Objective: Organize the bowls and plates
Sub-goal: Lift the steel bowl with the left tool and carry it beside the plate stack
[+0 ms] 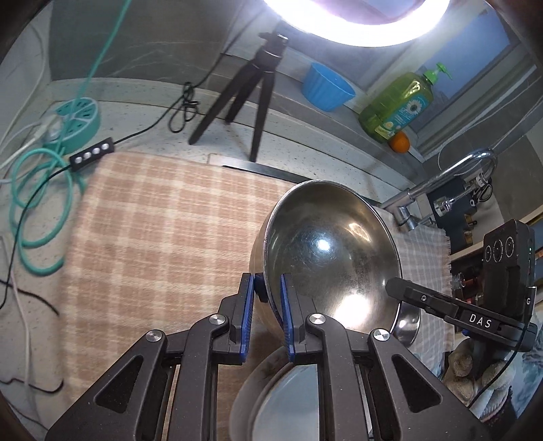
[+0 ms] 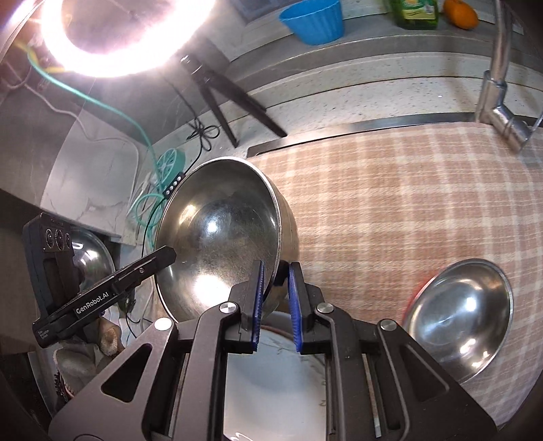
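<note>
A large steel bowl (image 1: 331, 257) is held tilted on its side above the tabletop (image 1: 305, 125), its polished inside turned toward both cameras. The left tongs (image 1: 268, 305) are clenched on one part of its rim, one blue pad inside and one outside. The right tongs (image 2: 275, 298) are clenched in the same way on the opposite part of the rim. Below the bowl, between the tong arms, a pale plate (image 2: 275, 373) is seen near the front edge of the tabletop.

A smaller steel bowl (image 2: 458, 319) rests upright on the checked cloth (image 2: 407, 203) toward the front right part of the tabletop, well apart from the held bowl. In the right wrist view another steel bowl (image 2: 93, 254) is partly seen at the far left, behind the left tool's body.

The tabletop is speckled pale stone, and most of it is covered by the beige and white checked cloth. A black tripod (image 1: 244, 91) stands at the back edge, carrying a glaring ring light (image 1: 356, 20). At the back left corner a teal round power strip (image 1: 79, 115) lies with coiled teal cable (image 1: 40, 210) and black and white cords. On the raised ledge behind, a blue ribbed bowl (image 1: 325, 86), a green soap bottle (image 1: 397, 105) and an orange (image 1: 399, 141) are lined up. A chrome tap (image 1: 441, 183) rises at the right back edge.
</note>
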A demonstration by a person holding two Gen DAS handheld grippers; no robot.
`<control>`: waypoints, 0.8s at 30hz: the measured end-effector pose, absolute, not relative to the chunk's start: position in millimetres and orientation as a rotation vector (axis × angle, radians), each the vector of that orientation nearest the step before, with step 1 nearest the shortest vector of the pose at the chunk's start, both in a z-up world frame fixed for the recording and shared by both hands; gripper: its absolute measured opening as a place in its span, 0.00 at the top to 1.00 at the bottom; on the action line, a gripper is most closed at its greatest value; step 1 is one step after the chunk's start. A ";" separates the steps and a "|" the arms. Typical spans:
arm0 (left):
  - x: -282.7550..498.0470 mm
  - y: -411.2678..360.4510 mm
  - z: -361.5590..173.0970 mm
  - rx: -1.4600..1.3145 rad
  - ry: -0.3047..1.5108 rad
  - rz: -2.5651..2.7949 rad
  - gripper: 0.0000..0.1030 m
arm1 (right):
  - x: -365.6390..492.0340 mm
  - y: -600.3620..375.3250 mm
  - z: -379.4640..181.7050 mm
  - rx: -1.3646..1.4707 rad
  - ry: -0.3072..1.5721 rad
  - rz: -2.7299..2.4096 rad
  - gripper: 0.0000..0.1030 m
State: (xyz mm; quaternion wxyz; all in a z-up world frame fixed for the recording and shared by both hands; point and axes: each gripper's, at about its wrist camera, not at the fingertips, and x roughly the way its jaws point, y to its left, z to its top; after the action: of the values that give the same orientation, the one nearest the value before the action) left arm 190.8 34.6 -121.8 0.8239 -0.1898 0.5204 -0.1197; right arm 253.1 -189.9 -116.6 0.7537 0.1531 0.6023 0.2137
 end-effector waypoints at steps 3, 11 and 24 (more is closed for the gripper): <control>181.6 48.7 -122.9 -0.418 1.103 -0.236 0.87 | 248.4 -175.9 -117.9 0.323 1.319 0.485 0.86; 156.7 82.8 -127.4 -0.454 1.101 -0.179 0.87 | 232.7 -135.2 -128.5 0.299 1.345 0.540 0.86; 117.3 128.5 -143.9 -0.517 1.115 -0.102 0.87 | 206.6 -84.8 -145.4 0.252 1.408 0.608 0.86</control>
State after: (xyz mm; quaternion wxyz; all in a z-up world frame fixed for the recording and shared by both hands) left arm 117.3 128.5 -143.9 0.8158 -0.2424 0.5229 -0.0478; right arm 206.6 -84.8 -145.4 0.7129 0.1137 0.6354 0.2742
